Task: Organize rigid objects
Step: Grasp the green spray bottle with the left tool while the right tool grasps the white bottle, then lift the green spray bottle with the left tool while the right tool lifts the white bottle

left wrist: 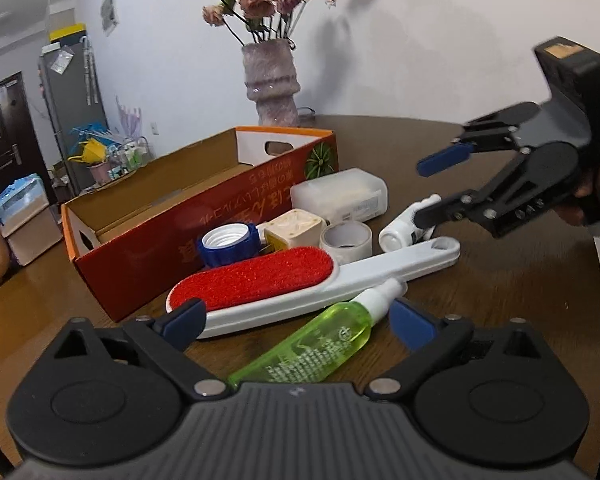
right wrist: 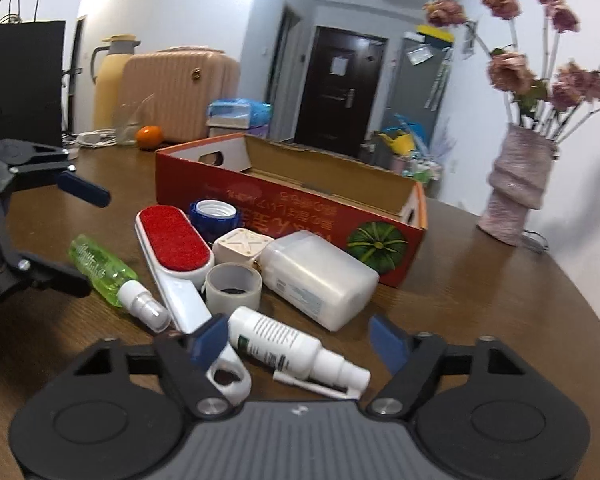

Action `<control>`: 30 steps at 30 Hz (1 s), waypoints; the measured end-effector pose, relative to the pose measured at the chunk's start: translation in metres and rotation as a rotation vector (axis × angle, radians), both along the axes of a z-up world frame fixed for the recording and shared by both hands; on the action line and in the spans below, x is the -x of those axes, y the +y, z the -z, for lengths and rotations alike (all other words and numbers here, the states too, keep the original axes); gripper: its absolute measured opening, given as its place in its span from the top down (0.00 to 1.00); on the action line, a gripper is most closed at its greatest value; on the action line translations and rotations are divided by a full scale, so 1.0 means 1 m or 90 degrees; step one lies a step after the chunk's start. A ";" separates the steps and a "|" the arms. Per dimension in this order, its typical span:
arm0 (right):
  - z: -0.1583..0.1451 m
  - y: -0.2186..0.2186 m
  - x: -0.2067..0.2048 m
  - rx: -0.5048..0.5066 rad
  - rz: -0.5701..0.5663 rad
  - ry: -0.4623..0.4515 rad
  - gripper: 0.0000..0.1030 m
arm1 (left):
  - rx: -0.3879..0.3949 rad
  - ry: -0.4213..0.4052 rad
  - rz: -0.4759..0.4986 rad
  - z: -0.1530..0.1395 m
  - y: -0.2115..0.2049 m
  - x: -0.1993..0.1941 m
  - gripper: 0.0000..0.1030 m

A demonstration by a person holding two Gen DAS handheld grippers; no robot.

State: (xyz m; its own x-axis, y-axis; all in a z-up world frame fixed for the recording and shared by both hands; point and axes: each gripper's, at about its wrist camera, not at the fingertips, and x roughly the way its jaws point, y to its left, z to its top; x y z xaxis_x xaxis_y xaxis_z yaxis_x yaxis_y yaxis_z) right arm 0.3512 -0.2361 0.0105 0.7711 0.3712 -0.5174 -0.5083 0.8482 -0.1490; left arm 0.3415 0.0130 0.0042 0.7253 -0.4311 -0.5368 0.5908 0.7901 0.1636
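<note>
A pile of objects lies on the brown table beside an open red cardboard box [left wrist: 172, 216] [right wrist: 300, 196]. My left gripper [left wrist: 296, 324] is open, its fingers either side of a green spray bottle [left wrist: 320, 344] [right wrist: 100, 268], just in front of a red lint brush with a white handle [left wrist: 260, 276] [right wrist: 172, 248]. My right gripper [right wrist: 300, 340] [left wrist: 432, 188] is open, its fingers either side of a white spray bottle [right wrist: 284, 340] [left wrist: 400, 232]. A white rectangular container [left wrist: 340, 196] [right wrist: 320, 276], a tape ring [left wrist: 346, 240] [right wrist: 234, 284], a cream cube [left wrist: 294, 228] [right wrist: 240, 248] and a blue cap [left wrist: 228, 244] [right wrist: 214, 216] lie between.
A pink vase with dried flowers [left wrist: 274, 80] [right wrist: 516, 192] stands at the table's far side. An orange [right wrist: 149, 137], a glass and cables sit at the far left in the right wrist view. A suitcase [right wrist: 180, 92] and a dark door [right wrist: 340, 80] are behind.
</note>
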 end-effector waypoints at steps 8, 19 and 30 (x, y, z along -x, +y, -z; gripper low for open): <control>0.011 -0.003 -0.026 -0.033 -0.042 0.062 0.47 | -0.008 0.079 0.042 0.010 0.000 -0.006 0.38; 0.011 -0.017 -0.019 -0.028 -0.015 0.085 0.66 | 0.012 0.126 -0.016 -0.001 0.005 0.020 0.57; 0.020 -0.003 -0.047 -0.055 -0.025 0.117 0.63 | 0.024 0.141 -0.054 0.008 -0.016 0.018 0.67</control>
